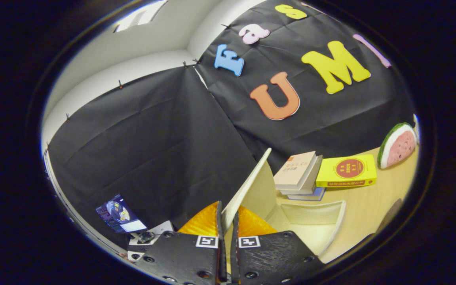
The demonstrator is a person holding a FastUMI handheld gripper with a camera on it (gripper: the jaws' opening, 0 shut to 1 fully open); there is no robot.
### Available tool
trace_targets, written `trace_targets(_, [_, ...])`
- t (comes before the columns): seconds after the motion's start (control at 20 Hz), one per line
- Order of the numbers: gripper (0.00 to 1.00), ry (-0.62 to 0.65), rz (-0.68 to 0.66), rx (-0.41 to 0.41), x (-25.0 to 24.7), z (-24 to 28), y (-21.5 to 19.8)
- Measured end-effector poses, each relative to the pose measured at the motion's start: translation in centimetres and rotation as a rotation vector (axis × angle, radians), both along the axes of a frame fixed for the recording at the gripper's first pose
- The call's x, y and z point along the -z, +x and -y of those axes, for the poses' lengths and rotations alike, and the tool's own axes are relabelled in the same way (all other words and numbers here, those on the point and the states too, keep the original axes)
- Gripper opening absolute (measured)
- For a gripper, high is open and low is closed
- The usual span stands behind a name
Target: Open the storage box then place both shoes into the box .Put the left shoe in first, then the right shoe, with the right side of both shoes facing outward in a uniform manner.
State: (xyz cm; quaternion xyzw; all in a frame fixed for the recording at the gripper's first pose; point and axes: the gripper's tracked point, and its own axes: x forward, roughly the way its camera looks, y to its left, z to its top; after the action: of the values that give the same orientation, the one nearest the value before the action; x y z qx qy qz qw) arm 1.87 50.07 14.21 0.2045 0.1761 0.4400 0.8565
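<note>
nearest to us, our gripper point(226, 221) has its two fingers drawn close together, and the thin edge of the lid point(247, 186) of the storage box point(315, 227) runs up from between them. we judge that the fingers are clamped on that edge, since the cream panel rises straight out of the narrow gap between the two pads. the lid stands tilted up and away from us, leaning toward the far right, so the box is already partly open.

just right of the fingers and a little beyond them, the box's pale walls and inner floor show, and we see no shoe inside it. the shoes themselves are not something we can place from here.

so the step in hand is the first one, opening the box. the next move, as we judge it, calls for swinging the lid further back until it rests open by itself, then letting go and going for the left shoe.

left of the fingers a small screen point(120, 213) leans near the cloth wall. farther off on the right, on the wooden table point(374, 202), a stack of books point(297, 174) lies just behind the box, with a yellow book point(346, 171) beside it. farthest right sits a watermelon slice point(397, 144), close to the black cloth.
</note>
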Motion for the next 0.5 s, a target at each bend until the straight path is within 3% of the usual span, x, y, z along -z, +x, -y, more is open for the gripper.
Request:
trace_targets(0.35, [0.3,-0.108,0.093,-0.046,-0.8,-8.3,-0.6])
trace_targets(0.4, [0.39,-0.118,0.116,-0.051,-0.9,-9.5,-0.6])
trace_targets(0.5, [0.7,-0.152,0.206,-0.047,-1.5,-10.5,-1.0])
